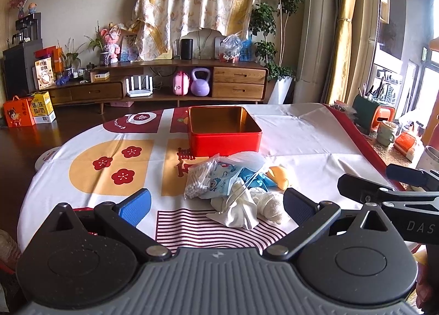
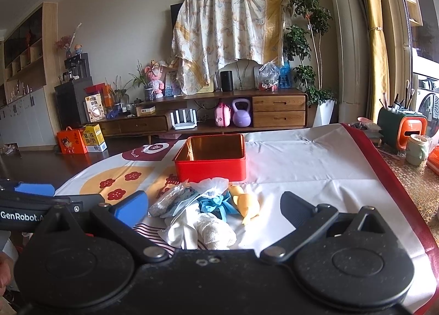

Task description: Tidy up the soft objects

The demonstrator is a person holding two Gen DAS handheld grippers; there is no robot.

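two hand-held grippers hover side by side over the near edge of a table covered with a white patterned cloth. the left gripper has its jaws spread wide and holds nothing; the right gripper is likewise spread wide and empty. between and just beyond their fingers lies a small heap of soft things, all touching or overlapping: a clear bag of cotton swabs on the left, a blue-printed packet beside it, a white cloth pouch nearest, a rolled white gauze bundle to its right, something blue and crumpled behind, and a yellow soft piece on the far right of the heap. a thin clear bag drapes over the far part. just beyond the heap stands an open red tin, gold inside and apparently empty. nothing seems sorted yet. judging from this, the tin is the likely destination, and the step in hand is a first pick. it would go best by choosing an item at the edge of the heap, such as the gauze bundle or yellow piece, closing on its middle so it does not sag free, and lifting clear of the draped plastic before carrying it over the tin's near wall.
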